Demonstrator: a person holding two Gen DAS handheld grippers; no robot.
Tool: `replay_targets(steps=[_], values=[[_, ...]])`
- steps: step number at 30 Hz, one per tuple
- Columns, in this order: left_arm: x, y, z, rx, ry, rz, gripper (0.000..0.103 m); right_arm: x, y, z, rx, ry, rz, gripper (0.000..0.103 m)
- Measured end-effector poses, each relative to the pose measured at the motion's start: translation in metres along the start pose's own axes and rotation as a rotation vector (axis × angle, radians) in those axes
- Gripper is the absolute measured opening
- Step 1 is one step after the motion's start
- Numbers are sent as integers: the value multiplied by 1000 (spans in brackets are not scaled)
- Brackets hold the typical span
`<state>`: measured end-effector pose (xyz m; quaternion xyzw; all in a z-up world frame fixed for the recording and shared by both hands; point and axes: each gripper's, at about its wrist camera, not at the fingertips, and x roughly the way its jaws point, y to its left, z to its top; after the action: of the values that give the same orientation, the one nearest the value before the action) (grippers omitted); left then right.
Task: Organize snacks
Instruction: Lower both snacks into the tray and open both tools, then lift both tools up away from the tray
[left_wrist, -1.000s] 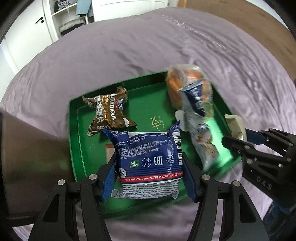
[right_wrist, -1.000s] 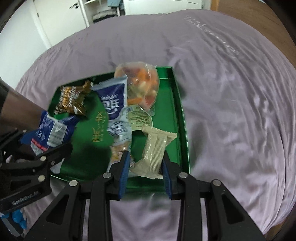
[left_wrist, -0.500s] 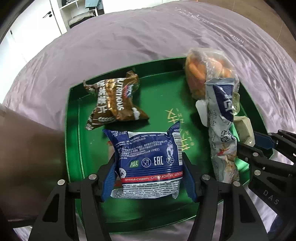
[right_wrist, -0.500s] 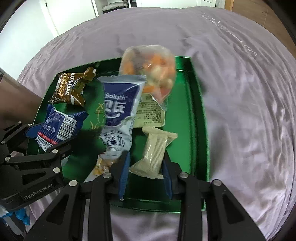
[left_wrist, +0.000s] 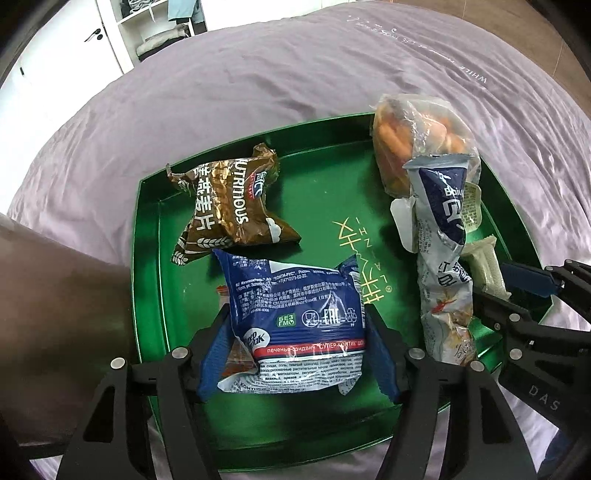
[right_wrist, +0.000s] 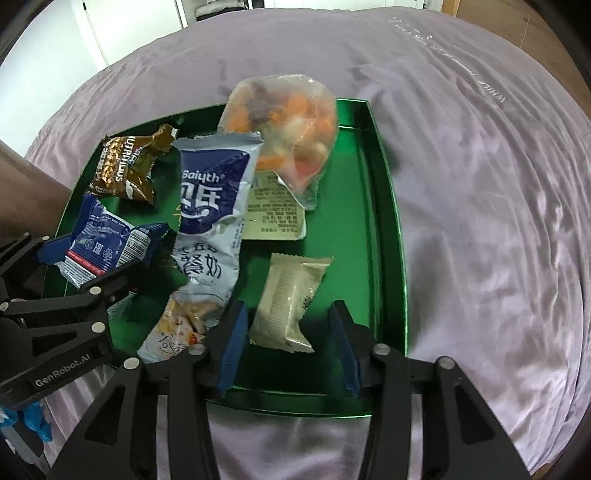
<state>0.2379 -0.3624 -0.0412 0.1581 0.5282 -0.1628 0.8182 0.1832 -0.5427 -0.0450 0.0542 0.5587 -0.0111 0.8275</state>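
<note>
A green tray lies on the purple bed. My left gripper is shut on a blue cookie packet, also in the right wrist view, over the tray's near left part. My right gripper is open, its pads apart on either side of a beige wafer packet lying in the tray; it also shows in the left wrist view. A brown packet, a long white-and-blue pouch and a clear bag of orange snacks lie in the tray.
The purple bedspread surrounds the tray. White cupboards stand behind the bed. A forearm shows at the left. Wooden floor lies at the far right.
My right gripper's jaws have opened and released the beige wafer packet onto the tray. Both grippers have moved closer over the tray. The left still holds the blue packet.
</note>
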Motion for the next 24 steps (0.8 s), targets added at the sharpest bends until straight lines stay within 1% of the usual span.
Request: replay_targets(steps=[4,5,6,7,12,16,21,24], values=[[-4,-1,5,-4,-7,3,67,-7,-3,-1,14,-6,-6,52],[-7,0,6,-1,-16,6,67,-10,-2,0,15,-10,-5,59],[-9,0,7,2,-24,11,68,-13,-3,0,13,-13,-7,71],[-11,-1,9,1,-28,13,68,-16,-1,1,9,-18,-12,73],[-26,3,12,-7,-51,13,69,-32,6,4,11,-27,-36,73],[-47,-2,16,15,-87,-8,69,-54,12,3,36,-49,-62,73],[-84,-14,16,59,-132,-58,69,-85,14,-6,79,-65,-105,73],[-113,-23,17,109,-168,-104,69,-105,13,-15,125,-75,-124,73]])
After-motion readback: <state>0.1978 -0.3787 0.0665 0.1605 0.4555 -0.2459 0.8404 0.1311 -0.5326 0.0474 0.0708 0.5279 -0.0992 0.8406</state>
